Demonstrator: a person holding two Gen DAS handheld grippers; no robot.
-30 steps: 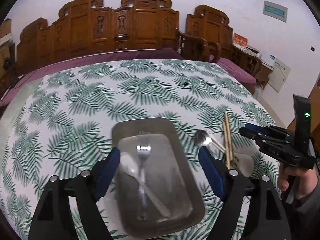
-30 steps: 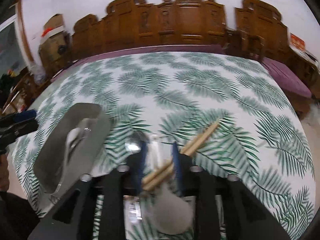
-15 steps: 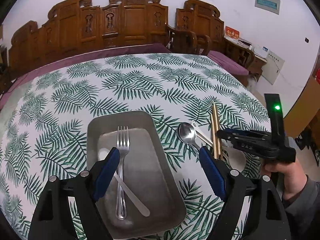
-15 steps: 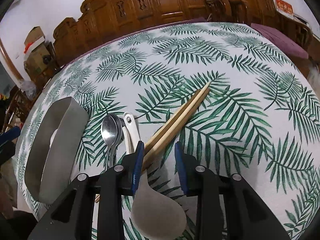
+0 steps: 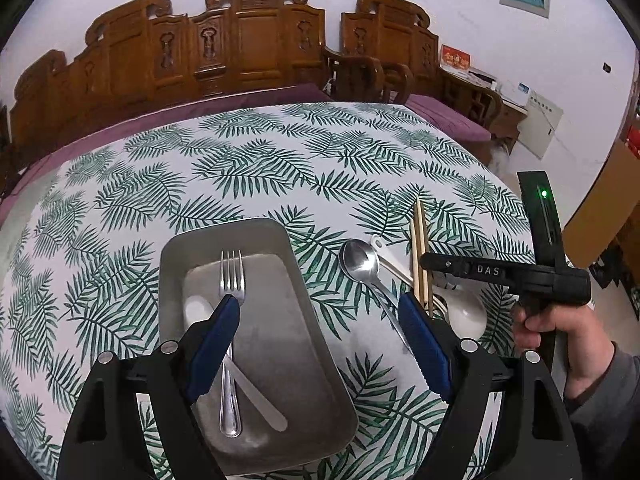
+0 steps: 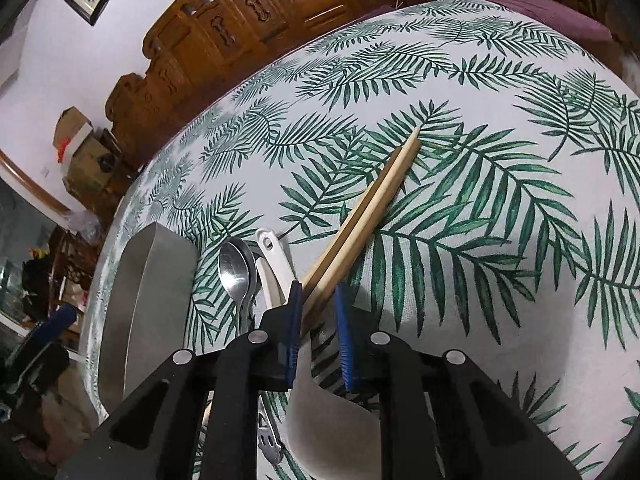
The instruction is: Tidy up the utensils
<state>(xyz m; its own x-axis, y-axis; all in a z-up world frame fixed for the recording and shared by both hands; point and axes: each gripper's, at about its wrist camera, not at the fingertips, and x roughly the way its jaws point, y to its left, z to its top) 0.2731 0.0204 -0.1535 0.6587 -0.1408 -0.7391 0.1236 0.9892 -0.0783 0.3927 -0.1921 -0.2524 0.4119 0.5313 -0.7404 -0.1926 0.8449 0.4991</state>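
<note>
A pair of wooden chopsticks lies on the leaf-print cloth, its near end between the blue pads of my right gripper. The jaws are closing around the pair and a thin gap still shows at the right pad. Left of them lie a metal spoon and a white spoon handle, whose bowl sits under the gripper. My left gripper hangs open over the right edge of a steel tray, which holds a fork and a white spoon.
The round table is covered in a palm-leaf cloth. Carved wooden chairs stand behind it. A person's hand holds the right gripper at the table's right edge. Boxes stand by the wall.
My right gripper has dropped lower, rolled, and narrowed its jaws around the near end of the chopsticks. The left gripper has stayed open and drifted a little across the tray.
</note>
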